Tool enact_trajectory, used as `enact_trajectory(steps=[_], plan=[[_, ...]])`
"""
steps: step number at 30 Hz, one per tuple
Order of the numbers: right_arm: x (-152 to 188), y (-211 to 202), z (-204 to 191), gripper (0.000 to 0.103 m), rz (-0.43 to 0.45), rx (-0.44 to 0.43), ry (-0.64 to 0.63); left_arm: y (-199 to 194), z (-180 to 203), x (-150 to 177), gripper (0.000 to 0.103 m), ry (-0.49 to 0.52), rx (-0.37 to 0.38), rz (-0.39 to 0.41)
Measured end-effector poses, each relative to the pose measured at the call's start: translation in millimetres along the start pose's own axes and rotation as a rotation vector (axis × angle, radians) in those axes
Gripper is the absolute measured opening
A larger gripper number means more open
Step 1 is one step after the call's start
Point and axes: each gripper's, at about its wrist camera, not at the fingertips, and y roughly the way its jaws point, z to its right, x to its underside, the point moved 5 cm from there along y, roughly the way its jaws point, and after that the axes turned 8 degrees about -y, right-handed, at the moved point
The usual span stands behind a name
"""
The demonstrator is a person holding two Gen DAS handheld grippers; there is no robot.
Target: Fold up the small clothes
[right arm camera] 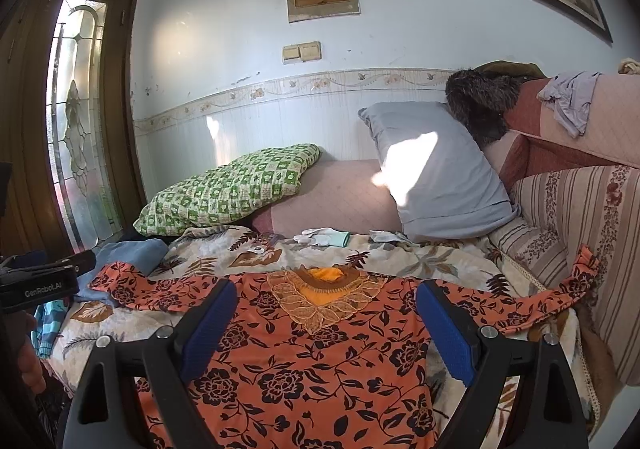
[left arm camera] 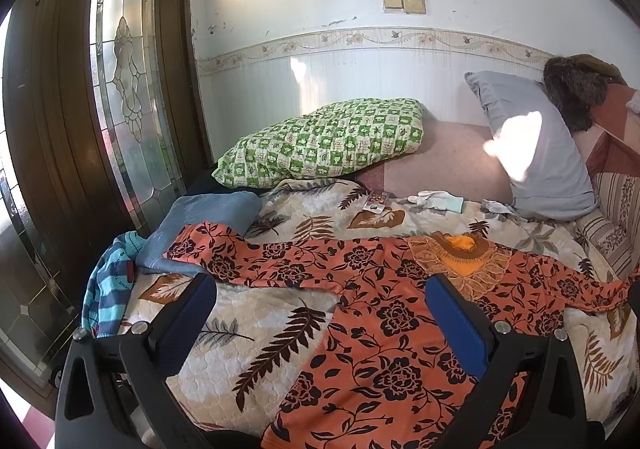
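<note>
Nearest are the two grippers, both hovering over the bed with jaws spread wide and nothing between them. The left gripper (left arm camera: 320, 293) hangs above the left side of the orange floral blouse (left arm camera: 384, 329), the right gripper (right arm camera: 326, 301) over its chest just below the embroidered neckline (right arm camera: 326, 293).

The blouse lies face up and fairly flat on the leaf-print quilt (left arm camera: 248, 345), both sleeves stretched out sideways. The left sleeve (left arm camera: 240, 253) runs over a folded blue cloth (left arm camera: 204, 225); the right sleeve (right arm camera: 560, 289) climbs against the striped sofa back (right arm camera: 580, 249).

To start the fold well, I would bring each sleeve in across the chest first. The left jaws should pinch the cuff end only, lifting it clear so the blue cloth beneath is not dragged along. The right sleeve needs pulling down off the sofa back before it will lie flat. Keep the quilt out of the pinch; it is soft and may bunch.

A striped teal garment (left arm camera: 108, 281) waits at the left edge, near the door. Farther back sit small white gloves (left arm camera: 436, 199), then a green checked pillow (left arm camera: 320, 141) and a grey pillow (left arm camera: 532, 145) by the wall.
</note>
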Motion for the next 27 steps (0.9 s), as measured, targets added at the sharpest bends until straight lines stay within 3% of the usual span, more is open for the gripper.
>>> enact_trajectory(steps=[27], plan=[[4.5,6.9,0.8,0.093,-0.013,0.001,0.013,4.7,5.4,2.2,0.103,0.01,-0.002,-0.002]])
